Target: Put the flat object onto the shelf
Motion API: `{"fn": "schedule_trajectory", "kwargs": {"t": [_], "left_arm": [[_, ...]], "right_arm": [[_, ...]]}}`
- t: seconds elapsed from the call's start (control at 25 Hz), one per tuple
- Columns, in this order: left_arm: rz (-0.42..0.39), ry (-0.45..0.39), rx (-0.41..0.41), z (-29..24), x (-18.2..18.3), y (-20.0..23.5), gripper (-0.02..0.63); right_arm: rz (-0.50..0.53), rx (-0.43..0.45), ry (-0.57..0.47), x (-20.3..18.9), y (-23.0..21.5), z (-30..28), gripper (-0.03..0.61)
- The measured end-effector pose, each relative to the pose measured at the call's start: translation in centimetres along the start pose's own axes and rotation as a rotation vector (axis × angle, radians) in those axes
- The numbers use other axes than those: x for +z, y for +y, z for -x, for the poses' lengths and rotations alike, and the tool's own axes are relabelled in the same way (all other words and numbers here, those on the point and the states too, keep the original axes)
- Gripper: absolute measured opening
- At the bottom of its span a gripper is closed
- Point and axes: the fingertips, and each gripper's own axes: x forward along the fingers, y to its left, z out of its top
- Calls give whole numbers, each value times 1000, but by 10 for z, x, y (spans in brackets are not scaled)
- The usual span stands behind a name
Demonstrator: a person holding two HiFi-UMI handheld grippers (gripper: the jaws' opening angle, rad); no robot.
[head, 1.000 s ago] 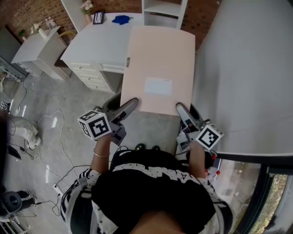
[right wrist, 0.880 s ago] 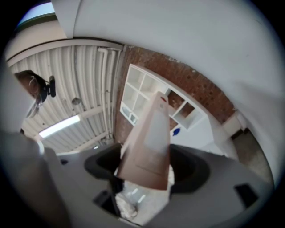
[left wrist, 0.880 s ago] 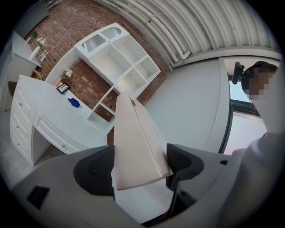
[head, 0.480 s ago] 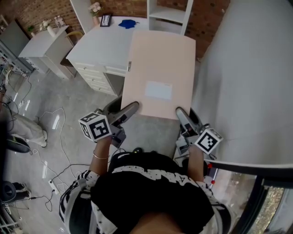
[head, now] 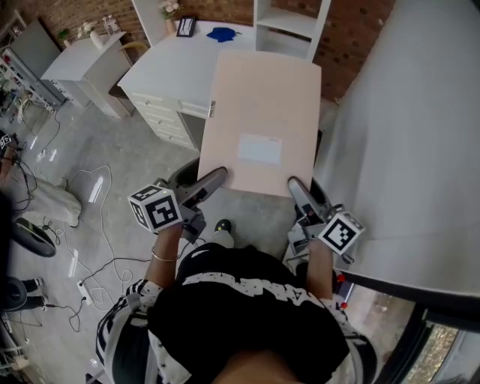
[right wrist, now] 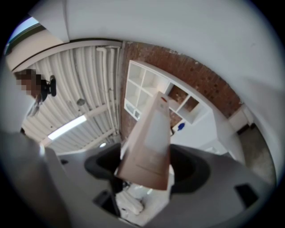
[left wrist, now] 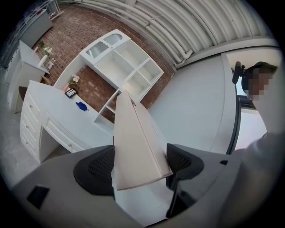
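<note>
While my left hand-held gripper (head: pixel 212 180) and right hand-held gripper (head: pixel 298 189) each clamp a near corner of the flat pale-pink rectangular board (head: pixel 262 112), it hangs in the air in front of me, short of the white open shelf unit (head: pixel 285 22). I judge it best to advance both hands together, board level, far edge entering the shelf squarely before I release.
</note>
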Motion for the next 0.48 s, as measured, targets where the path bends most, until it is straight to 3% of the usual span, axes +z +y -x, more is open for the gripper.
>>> {"fn": "schedule_trajectory", "kwargs": {"t": [0.48], "left_arm": [[1, 4, -51, -10, 1, 4, 382]], "right_arm": [[23, -29, -40, 3, -1, 2, 353]]}}
